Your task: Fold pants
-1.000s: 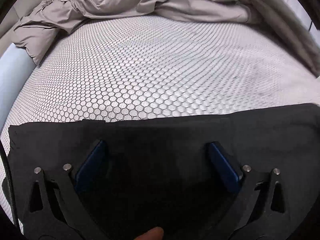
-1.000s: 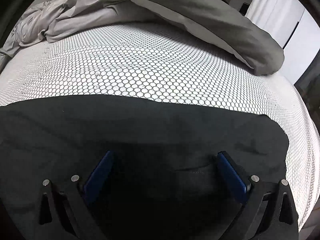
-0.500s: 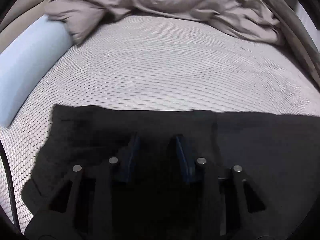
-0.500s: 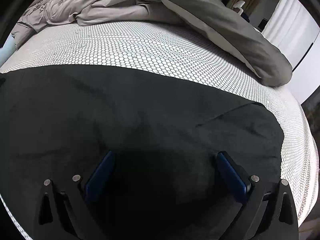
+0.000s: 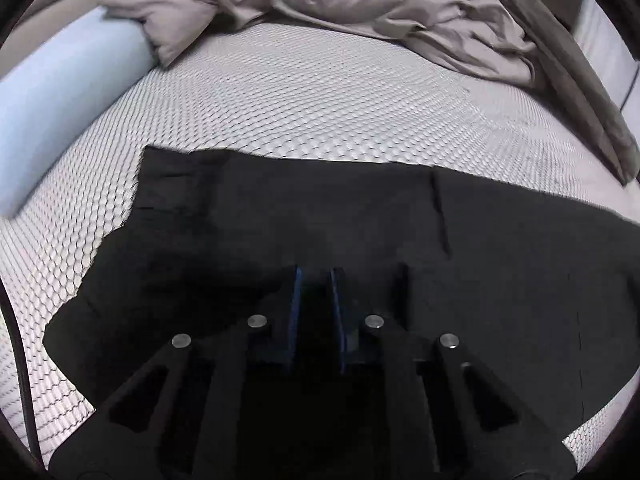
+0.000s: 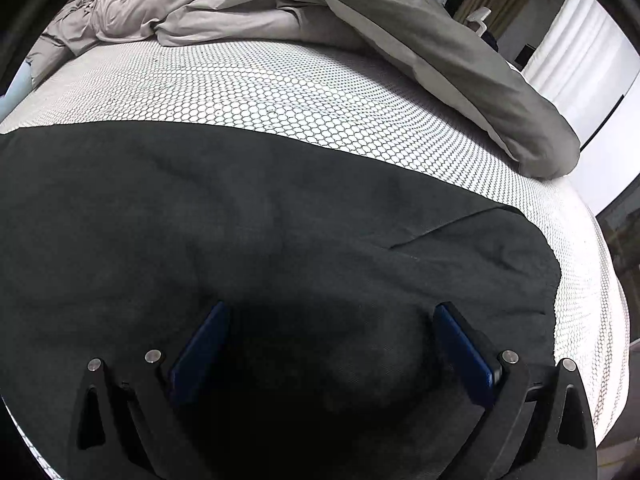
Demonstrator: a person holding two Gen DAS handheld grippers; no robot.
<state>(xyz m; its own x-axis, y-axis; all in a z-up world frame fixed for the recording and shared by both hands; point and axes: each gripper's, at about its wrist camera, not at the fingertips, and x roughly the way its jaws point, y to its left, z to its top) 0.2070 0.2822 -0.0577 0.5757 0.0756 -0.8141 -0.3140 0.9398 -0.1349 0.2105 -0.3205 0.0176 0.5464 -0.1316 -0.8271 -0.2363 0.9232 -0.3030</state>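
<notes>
Black pants (image 5: 360, 216) lie flat across the near part of a bed with a white honeycomb-patterned cover (image 5: 304, 108). In the left wrist view my left gripper (image 5: 314, 280) sits over the pants near their left end, its blue-padded jaws almost together with dark fabric between them. In the right wrist view the pants (image 6: 240, 220) fill the lower frame, with a fold line near the right end. My right gripper (image 6: 328, 320) is wide open just above the cloth, holding nothing.
A crumpled grey duvet (image 5: 328, 8) is heaped at the far side of the bed; it also shows in the right wrist view (image 6: 400, 40). A pale blue bolster (image 5: 60, 92) lies along the left edge. The bed's right edge (image 6: 592, 280) drops off beside a white curtain.
My left gripper went from wide open to nearly shut and pulled back from the pants' far edge. The right gripper stayed open and drew back, so more of the pants shows.
</notes>
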